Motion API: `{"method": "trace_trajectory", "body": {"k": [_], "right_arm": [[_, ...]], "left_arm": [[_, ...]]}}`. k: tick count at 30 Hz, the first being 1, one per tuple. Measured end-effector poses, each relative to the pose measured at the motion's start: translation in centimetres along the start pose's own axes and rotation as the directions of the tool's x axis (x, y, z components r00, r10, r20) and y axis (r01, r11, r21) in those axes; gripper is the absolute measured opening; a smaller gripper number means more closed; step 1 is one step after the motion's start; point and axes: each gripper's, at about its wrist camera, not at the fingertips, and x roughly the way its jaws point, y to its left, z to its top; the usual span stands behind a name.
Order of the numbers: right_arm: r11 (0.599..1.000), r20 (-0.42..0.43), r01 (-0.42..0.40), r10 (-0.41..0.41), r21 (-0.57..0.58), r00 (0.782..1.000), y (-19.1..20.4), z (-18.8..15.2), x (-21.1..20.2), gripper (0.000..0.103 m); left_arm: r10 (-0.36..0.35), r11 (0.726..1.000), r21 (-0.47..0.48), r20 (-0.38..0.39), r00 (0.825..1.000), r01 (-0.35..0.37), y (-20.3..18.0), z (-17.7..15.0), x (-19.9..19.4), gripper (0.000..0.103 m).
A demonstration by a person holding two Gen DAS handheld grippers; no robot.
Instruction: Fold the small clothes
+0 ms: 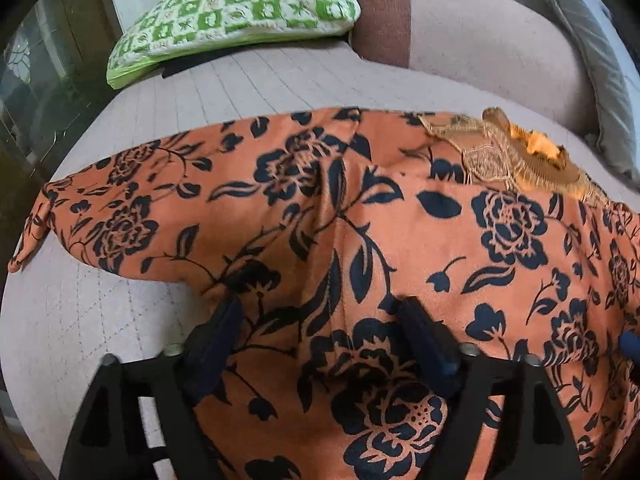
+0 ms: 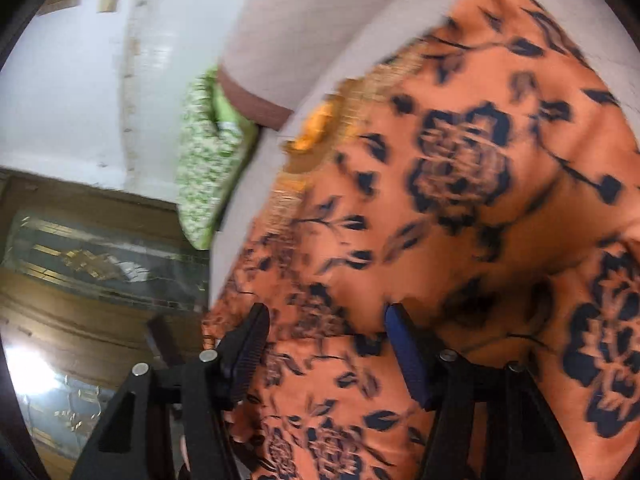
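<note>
- On the bed [image 1: 120, 320], the top [image 1: 360, 220] lies spread nearly flat, one sleeve [image 1: 44, 216] run out to the edge and the neckline [image 1: 520, 160] toward the pillows.
- The left gripper [image 1: 320, 320] sits low over the cloth near the sleeve seam, tilted forward and down, its jaws wide apart with fabric under the gap but nothing pinched.
- The right gripper [image 2: 324, 332] is rolled hard sideways, so the room looks tipped in its view; its jaws also stand apart, with cloth bunched between them but not clamped as far as I can see. That picture is smeared, so I would guess this hand is moving.
- Risk one: the cloth looks thin and slippery. If either gripper closes on only the top layer, the front would lift away from the back and the fold would come out crooked.
- Risk two: the fingers [image 1: 428, 340] could catch the bed cover along with the top if pressed too deep.
- Risk three: the lace at the neckline looks delicate; a drag across it might snag.
- Risk four: with the right hand twisted so far, a pull from it would likely skew the whole garment toward the green pillow [image 1: 240, 12].
</note>
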Motion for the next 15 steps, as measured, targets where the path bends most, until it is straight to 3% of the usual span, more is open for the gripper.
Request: {"method": "trace_trajectory", "body": {"k": [3,6,8,12,15], "right_arm": [[0.999,0.018,-0.038,0.039,-0.036,0.999,0.9,0.1,0.6,0.064],[1.000,-0.041,0.026,-0.026,0.003,0.999,-0.5,0.0,3.1,0.065],[1.000,-0.035,-0.003,0.003,-0.001,0.999,-0.5,0.2,3.0,0.065],[0.999,-0.046,0.026,-0.028,-0.043,0.999,0.2,0.1,3.7,0.066],[0.990,-0.045,0.069,-0.075,-0.122,0.996,1.6,-0.3,4.0,0.074]], "left_arm": [[0.008,1.000,-0.014,0.011,1.000,-0.008,-0.5,-0.4,0.2,0.096],[0.025,0.999,-0.021,-0.004,1.000,-0.025,-0.9,-0.9,0.7,0.103],[0.028,0.999,-0.027,-0.020,0.999,-0.028,-0.8,-0.7,0.8,0.103],[0.001,1.000,-0.027,-0.083,0.997,-0.003,-0.5,0.7,1.3,0.103],[-0.033,0.998,-0.047,-0.101,0.994,0.029,0.3,1.9,1.1,0.103]]}}
